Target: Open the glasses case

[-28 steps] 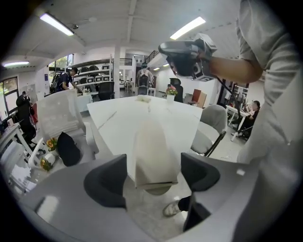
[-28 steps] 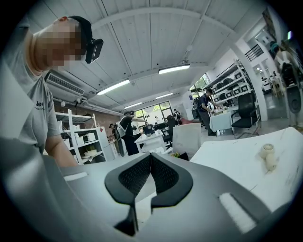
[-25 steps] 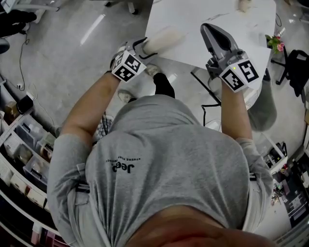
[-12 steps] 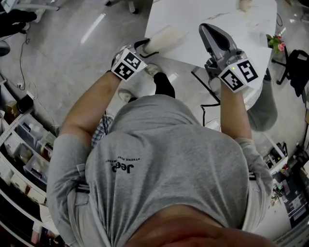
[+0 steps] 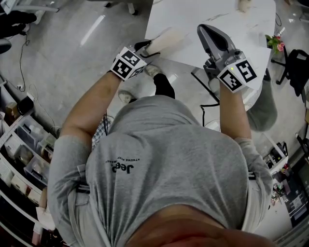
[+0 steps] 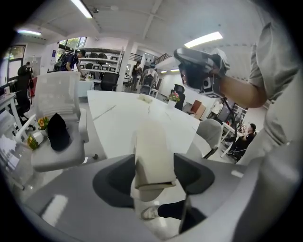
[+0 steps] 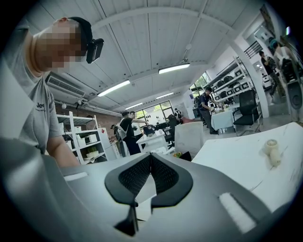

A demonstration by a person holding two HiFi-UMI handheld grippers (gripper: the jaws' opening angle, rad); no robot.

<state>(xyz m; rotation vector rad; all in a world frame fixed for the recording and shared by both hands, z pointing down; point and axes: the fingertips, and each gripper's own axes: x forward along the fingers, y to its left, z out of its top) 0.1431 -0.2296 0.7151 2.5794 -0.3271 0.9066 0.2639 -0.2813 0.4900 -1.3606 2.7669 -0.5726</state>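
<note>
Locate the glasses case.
Head view: the glasses case lies left of centre at the white table's near edge, held in the left claw, whose jaws have just been closing.

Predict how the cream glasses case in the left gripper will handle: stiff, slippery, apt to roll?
Probably stiff: the glasses case keeps its boxy shape between the fingers of the left gripper, which have just been closing on it. Its smooth-looking skin may slip. Flat faces suggest it won't roll.
</note>
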